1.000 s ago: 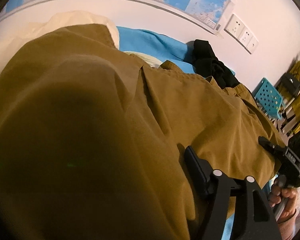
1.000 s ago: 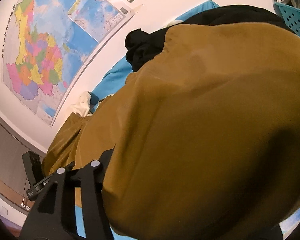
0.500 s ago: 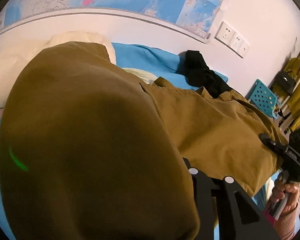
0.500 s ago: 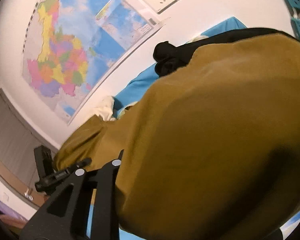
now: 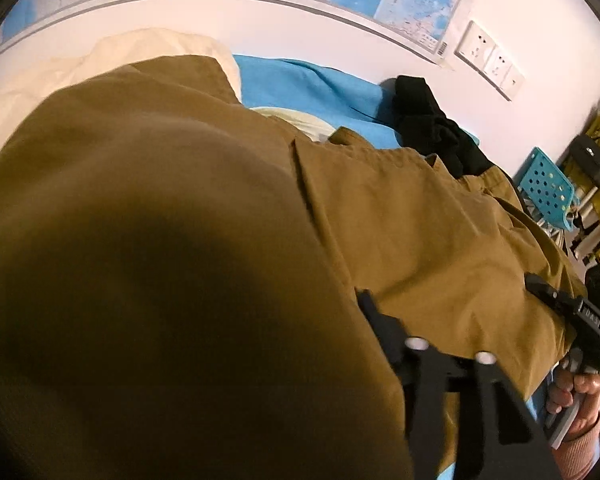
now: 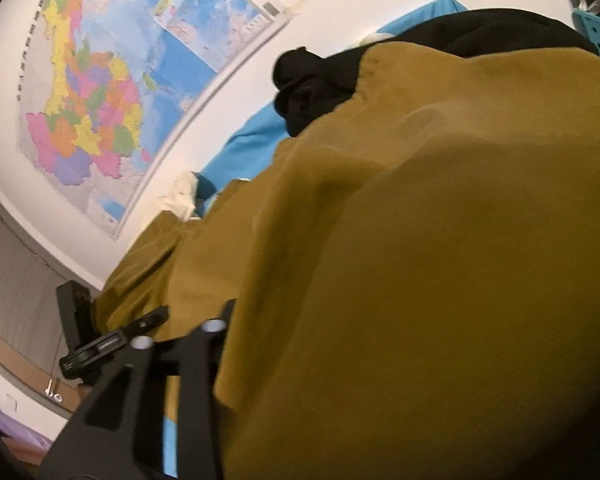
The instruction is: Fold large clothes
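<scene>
A large mustard-brown garment (image 5: 400,220) lies spread over a bed with a blue sheet (image 5: 312,88). Its near edge is lifted by both grippers. My left gripper (image 5: 332,300) has a thick fold between its jaws, which are opening slightly; cloth hides one finger. At the right edge, a hand (image 5: 576,400) holds my right gripper (image 5: 540,286) on the garment's other corner. In the right wrist view, the garment (image 6: 440,240) bulges over my right gripper (image 6: 260,312), shut on it with one finger hidden. The left gripper (image 6: 156,316) shows at the lower left.
A black garment (image 5: 428,128) is crumpled on the bed by the wall, with a cream pillow (image 5: 140,48) at the far left. A blue perforated stool (image 5: 548,184) stands at the right. Maps (image 6: 92,100) and wall sockets (image 5: 492,60) are on the wall.
The visible finger of each gripper has moved inward onto the cloth. The lifted fold rose in front of the left camera half a second ago and has since sunk a little.
</scene>
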